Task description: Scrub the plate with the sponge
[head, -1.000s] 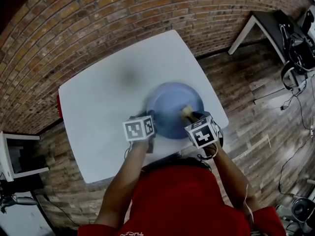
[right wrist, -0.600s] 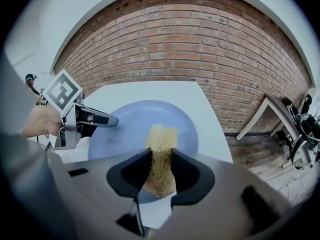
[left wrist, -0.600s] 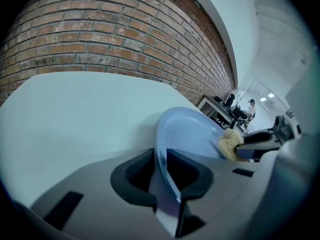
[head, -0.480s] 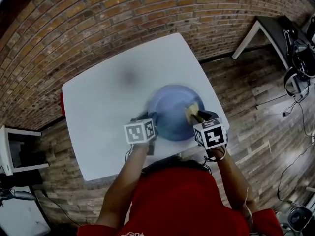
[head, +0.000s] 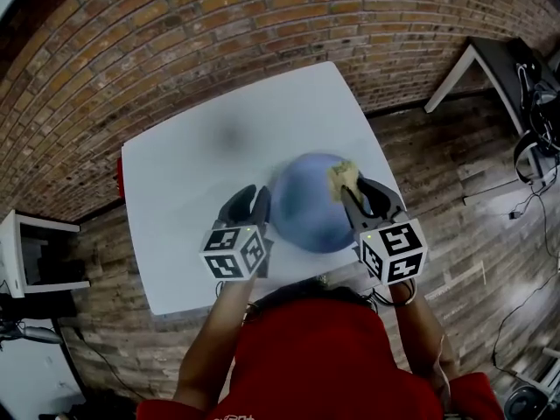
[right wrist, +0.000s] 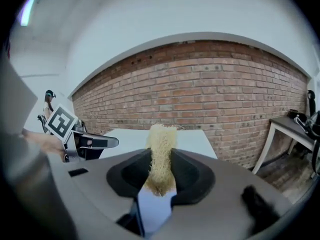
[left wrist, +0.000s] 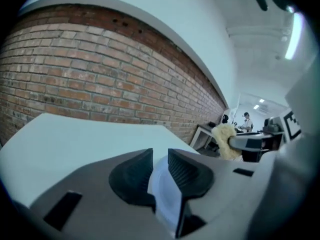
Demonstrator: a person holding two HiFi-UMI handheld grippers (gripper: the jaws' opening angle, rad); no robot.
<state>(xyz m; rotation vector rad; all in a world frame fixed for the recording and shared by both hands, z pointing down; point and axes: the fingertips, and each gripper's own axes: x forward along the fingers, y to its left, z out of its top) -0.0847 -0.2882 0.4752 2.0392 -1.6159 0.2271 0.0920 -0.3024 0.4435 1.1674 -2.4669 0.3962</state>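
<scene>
L tongs (head: 249, 202) just narrowed, pinching plate (head: 311, 215) rim; R tongs (head: 361, 196) pinching sponge (head: 343, 178).

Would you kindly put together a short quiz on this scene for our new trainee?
1. What do the right tongs grip?
2. True or false: the wall behind the table is tiled.
3. The rim of the plate sits between the jaws of: A) the left tongs; B) the right tongs.
Key: 1, the sponge. 2, false: it is brick. 3, A; those jaws have just been closing on the rim.
</scene>
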